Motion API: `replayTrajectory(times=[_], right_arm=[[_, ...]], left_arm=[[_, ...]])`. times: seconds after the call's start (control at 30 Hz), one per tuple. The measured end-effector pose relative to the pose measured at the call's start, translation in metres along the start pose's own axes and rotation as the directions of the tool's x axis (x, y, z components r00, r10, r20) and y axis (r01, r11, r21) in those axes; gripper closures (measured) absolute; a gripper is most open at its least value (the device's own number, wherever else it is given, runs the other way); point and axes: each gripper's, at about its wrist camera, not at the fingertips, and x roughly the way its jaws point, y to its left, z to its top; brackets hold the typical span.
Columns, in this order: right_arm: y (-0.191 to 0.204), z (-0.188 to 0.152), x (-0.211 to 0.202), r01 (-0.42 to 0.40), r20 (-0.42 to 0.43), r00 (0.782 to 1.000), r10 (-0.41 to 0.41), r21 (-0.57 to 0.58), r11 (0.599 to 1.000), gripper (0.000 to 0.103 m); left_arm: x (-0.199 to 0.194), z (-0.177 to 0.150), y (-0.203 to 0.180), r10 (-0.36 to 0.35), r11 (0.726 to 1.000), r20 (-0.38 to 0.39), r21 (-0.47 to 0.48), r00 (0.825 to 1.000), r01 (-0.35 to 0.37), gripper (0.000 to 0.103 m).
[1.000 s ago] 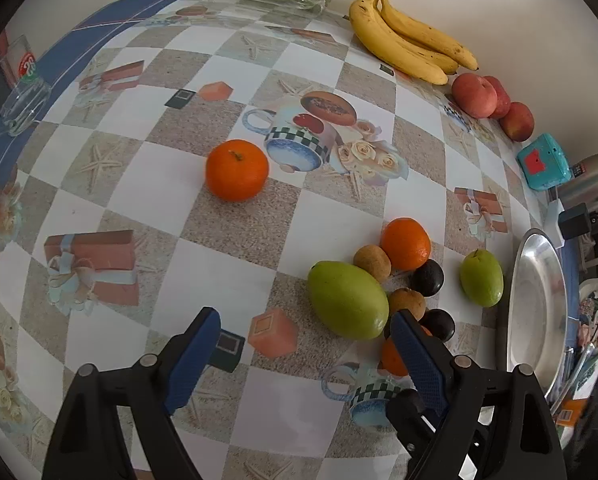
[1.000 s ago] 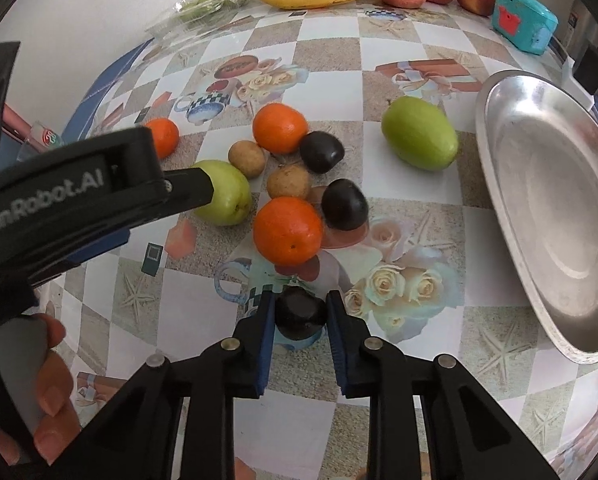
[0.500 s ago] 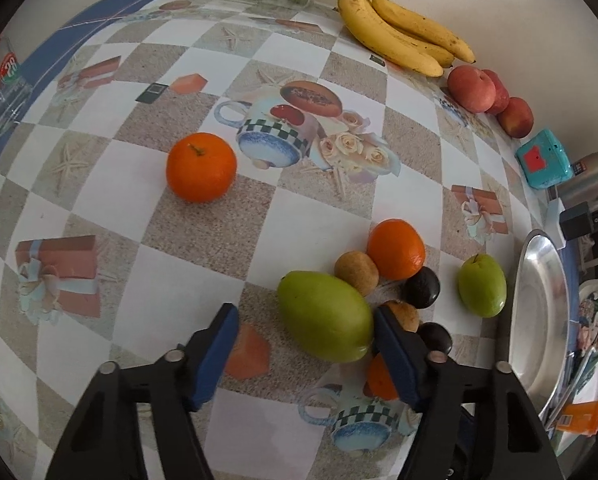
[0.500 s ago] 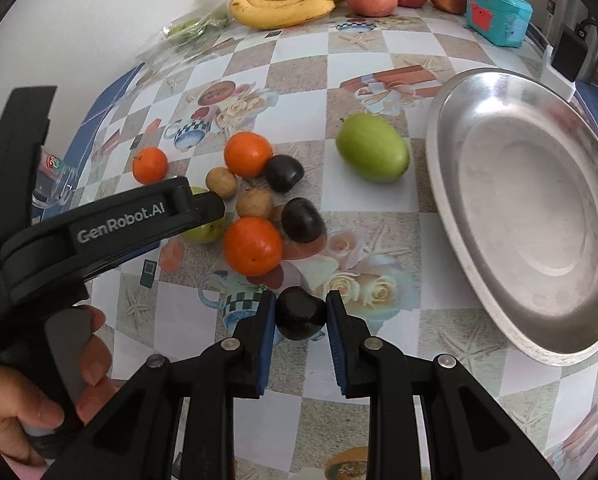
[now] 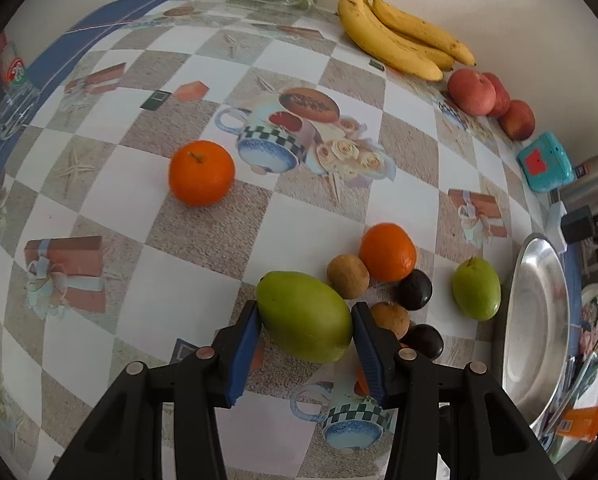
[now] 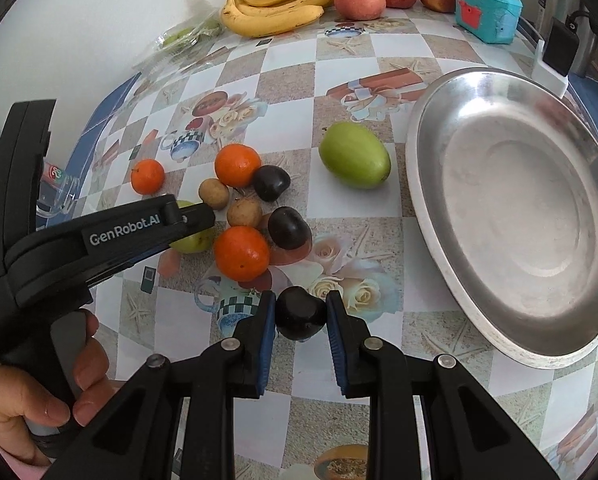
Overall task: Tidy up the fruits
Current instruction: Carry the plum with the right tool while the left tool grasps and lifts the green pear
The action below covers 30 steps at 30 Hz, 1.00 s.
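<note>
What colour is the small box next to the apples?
Turquoise box with a red patch; clearest in the right wrist view.

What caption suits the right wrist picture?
Right gripper holds a dark plum beside an empty metal tray.

Patterned tablecloth table (image 6: 451,364): steel tray (image 6: 431,200) right; bananas (image 6: 275,12), apples (image 6: 359,0) top; oranges (image 6: 241,254) centre.

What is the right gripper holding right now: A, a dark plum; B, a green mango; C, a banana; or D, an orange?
A: in the right wrist view the right gripper has its blue pads shut on a dark plum, lifted clear of the fruit pile beside the metal tray.
</note>
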Motion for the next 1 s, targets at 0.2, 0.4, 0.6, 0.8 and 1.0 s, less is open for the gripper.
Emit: replayTrajectory(times=[0.2, 0.4, 0.6, 0.8, 1.0], right_arm=[[-0.004, 0.003, -0.006, -0.021, 0.011, 1.000, 0.021, 0.011, 1.000, 0.077], [-0.013, 0.005, -0.015, -0.040, 0.026, 0.999, 0.040, 0.030, 0.999, 0.077], [-0.029, 0.010, -0.025, -0.067, 0.048, 0.997, 0.064, 0.071, 0.995, 0.077], [-0.053, 0.015, -0.037, -0.105, 0.080, 0.992, 0.095, 0.123, 0.987, 0.077], [-0.084, 0.016, -0.047, -0.121, 0.108, 0.989, 0.101, 0.193, 0.974, 0.077]], left_arm=[[-0.014, 0.001, 0.005, -0.002, 0.999, 0.029, -0.044, 1.000, 0.004, 0.054], [-0.022, 0.000, 0.002, -0.007, 0.997, 0.047, -0.072, 0.999, 0.010, 0.054], [-0.029, -0.003, -0.009, -0.021, 0.997, 0.067, -0.070, 0.998, 0.025, 0.054], [-0.033, -0.008, -0.022, -0.044, 0.997, 0.066, -0.062, 0.997, 0.048, 0.054], [-0.034, -0.014, -0.043, -0.066, 0.997, 0.065, -0.025, 0.996, 0.068, 0.054]])
